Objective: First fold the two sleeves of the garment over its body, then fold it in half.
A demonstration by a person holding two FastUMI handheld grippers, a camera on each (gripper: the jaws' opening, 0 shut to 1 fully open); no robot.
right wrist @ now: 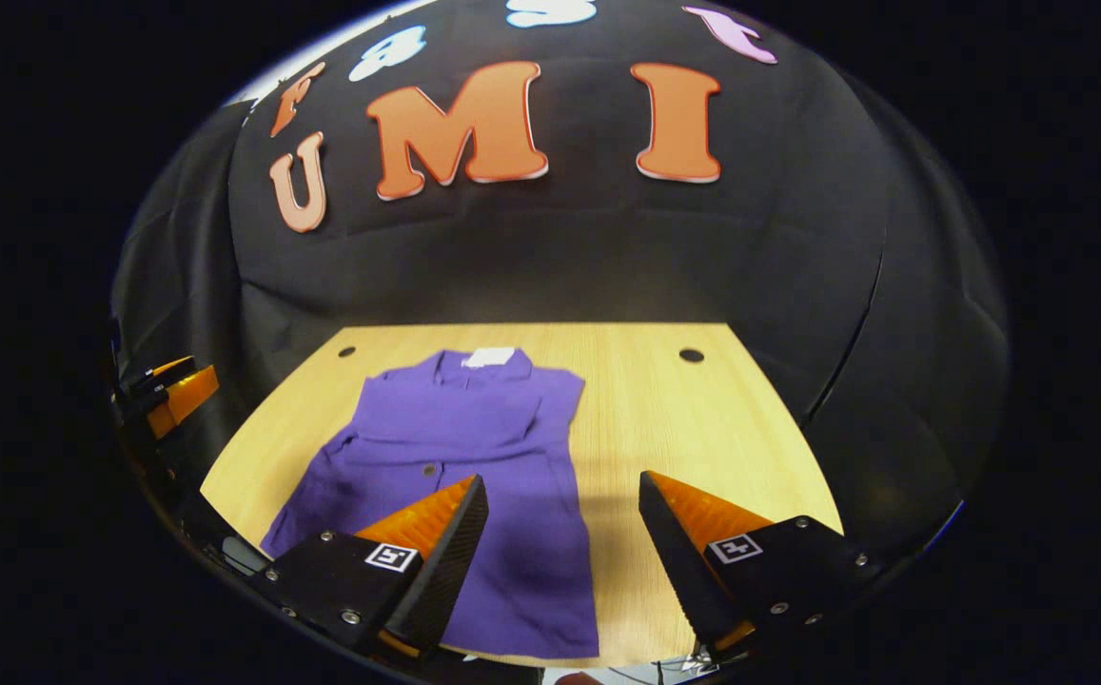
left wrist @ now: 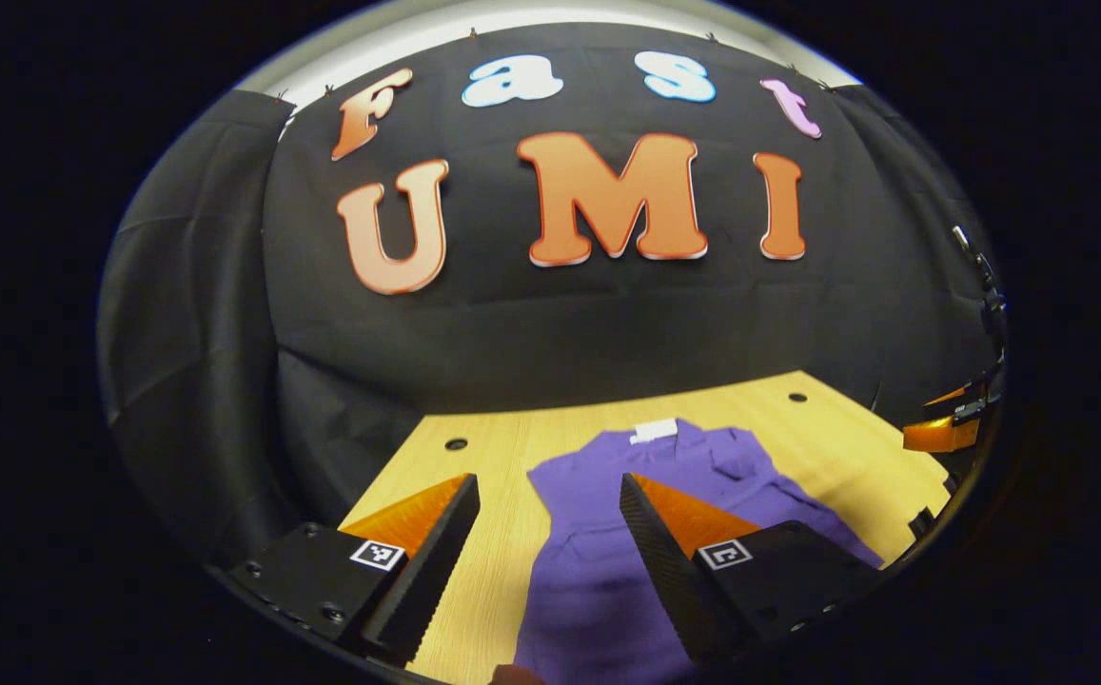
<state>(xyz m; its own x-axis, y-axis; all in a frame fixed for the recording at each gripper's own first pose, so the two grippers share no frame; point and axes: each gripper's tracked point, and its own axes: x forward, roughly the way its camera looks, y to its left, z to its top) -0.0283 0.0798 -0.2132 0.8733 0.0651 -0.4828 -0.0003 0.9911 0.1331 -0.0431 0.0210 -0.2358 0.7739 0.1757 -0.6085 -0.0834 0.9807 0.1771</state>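
Two grippers above table (right wrist: 664, 409) | left gripper (left wrist: 550, 495) – fingers spread wide, empty | right gripper (right wrist: 564, 495) – fingers spread wide, empty | purple garment (right wrist: 483, 457) flat, sleeves folded in.

You're facing a light wooden table (right wrist: 664, 419) with small dark round holes (right wrist: 691, 355) near its far corners. Black cloth (right wrist: 550, 257) hangs creased behind it and wraps both sides. Above the cloth, a pale strip of wall (left wrist: 550, 17) catches the light.
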